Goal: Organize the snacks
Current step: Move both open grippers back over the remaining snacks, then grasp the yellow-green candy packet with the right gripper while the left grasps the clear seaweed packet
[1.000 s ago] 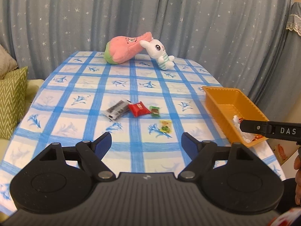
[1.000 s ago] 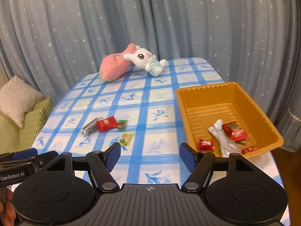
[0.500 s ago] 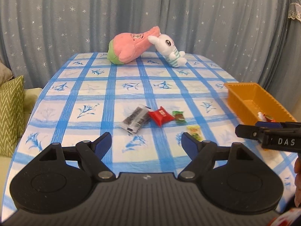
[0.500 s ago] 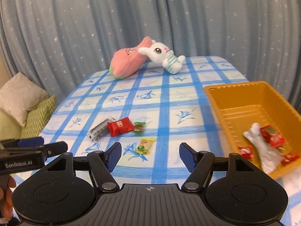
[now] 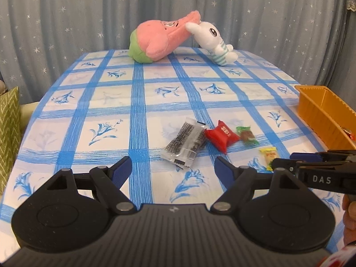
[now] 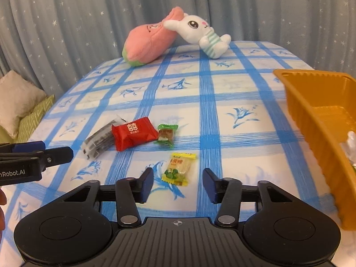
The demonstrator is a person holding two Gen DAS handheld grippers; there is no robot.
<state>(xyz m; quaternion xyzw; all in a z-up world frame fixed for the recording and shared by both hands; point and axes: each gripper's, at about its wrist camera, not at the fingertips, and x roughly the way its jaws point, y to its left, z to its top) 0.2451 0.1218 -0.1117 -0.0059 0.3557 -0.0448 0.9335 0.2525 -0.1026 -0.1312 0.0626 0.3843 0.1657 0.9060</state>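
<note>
Several snacks lie on the blue checked tablecloth: a black-and-clear packet, a red packet, a small green candy and a yellow candy. My left gripper is open just short of the black packet, nothing between its fingers. My right gripper hovers at the yellow candy, which shows between its fingers; its jaws are closing and the pads stand apart from the wrapper. The orange tray sits at the right with several snacks inside.
A pink plush and a white rabbit plush lie at the table's far edge, before a grey star curtain. Cushions sit left of the table. Each gripper shows in the other's view, and part of a hand.
Both grippers came forward and down toward the loose snacks. The right gripper's fingers have narrowed around the yellow candy. The left gripper's opening is the same.
</note>
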